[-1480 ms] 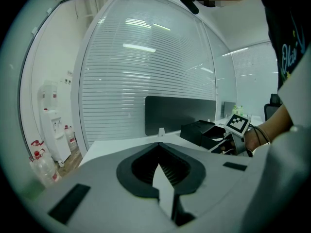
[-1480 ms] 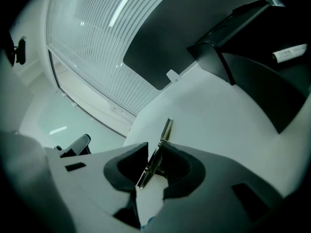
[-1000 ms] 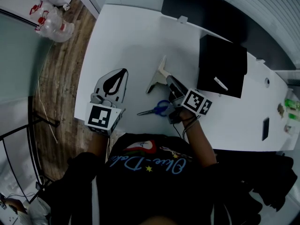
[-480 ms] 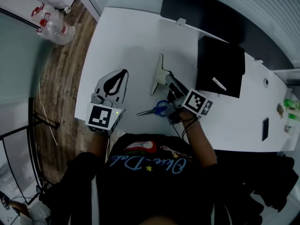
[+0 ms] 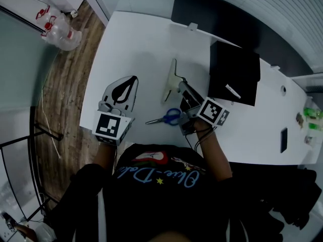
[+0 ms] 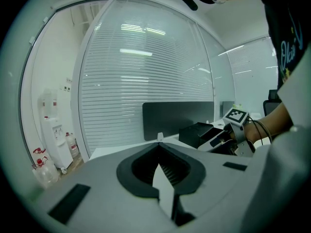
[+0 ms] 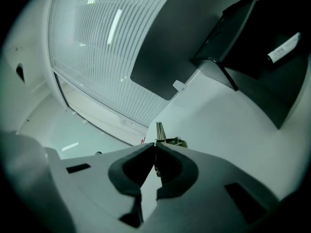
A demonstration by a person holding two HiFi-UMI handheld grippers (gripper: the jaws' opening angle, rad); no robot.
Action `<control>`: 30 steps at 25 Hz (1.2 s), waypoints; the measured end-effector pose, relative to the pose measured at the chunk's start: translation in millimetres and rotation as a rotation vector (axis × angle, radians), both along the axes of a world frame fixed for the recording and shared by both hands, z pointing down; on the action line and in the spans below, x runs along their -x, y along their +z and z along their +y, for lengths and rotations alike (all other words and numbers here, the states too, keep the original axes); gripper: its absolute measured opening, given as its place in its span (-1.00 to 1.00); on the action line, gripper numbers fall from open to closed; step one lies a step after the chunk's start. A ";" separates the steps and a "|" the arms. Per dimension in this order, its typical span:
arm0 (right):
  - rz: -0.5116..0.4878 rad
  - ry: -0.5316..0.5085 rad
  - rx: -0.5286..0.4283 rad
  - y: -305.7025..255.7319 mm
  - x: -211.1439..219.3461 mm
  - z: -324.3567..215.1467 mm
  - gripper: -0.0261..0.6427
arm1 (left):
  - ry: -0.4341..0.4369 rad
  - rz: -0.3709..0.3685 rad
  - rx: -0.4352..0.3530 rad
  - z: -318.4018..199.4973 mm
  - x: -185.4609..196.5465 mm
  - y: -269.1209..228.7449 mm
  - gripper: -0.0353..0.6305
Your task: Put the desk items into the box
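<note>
My right gripper (image 5: 180, 83) is shut on a pale, thin T-shaped tool (image 5: 170, 82) and holds it just above the white desk (image 5: 136, 39); its jaws have just been closing on it. In the right gripper view the tool's metal end (image 7: 159, 131) sticks out past the closed tips (image 7: 156, 142). Blue-handled scissors (image 5: 166, 118) lie on the desk just under that hand. The open black box (image 5: 242, 59) stands to the right, with a white stick-like item (image 5: 232, 90) inside. My left gripper (image 5: 133, 77) is shut and empty at the desk's near left; its tips (image 6: 159, 141) touch.
A dark partition panel (image 5: 217, 14) runs along the desk's far edge, with a small white clip (image 5: 193, 26) in front of it. A dark flat object (image 5: 285, 138) and green items (image 5: 313, 116) lie at the far right. Plastic bottles (image 5: 58, 26) sit on the floor to the left.
The right gripper has closed on the T-shaped tool and lifted it slightly off the desk. The left gripper and the scissors have stayed put.
</note>
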State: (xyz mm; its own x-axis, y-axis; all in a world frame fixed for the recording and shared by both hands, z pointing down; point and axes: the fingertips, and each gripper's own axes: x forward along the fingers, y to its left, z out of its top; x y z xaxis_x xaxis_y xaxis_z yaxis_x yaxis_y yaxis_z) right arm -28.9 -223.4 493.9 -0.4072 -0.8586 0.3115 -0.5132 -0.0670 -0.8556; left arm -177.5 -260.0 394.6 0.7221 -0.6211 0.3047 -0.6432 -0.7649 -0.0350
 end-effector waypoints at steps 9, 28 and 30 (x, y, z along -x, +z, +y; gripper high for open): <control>0.018 0.022 -0.043 -18.2 -11.6 2.7 -0.88 | 0.023 0.006 -0.034 7.2 -6.9 -9.8 -0.87; -0.054 0.091 -0.068 -47.2 -20.2 13.8 -0.88 | 0.037 0.007 -0.047 18.4 -8.6 -10.2 -0.87; -0.051 0.080 -0.094 -51.4 -19.5 12.5 -0.88 | 0.041 -0.009 -0.054 18.5 -9.0 -11.2 -0.87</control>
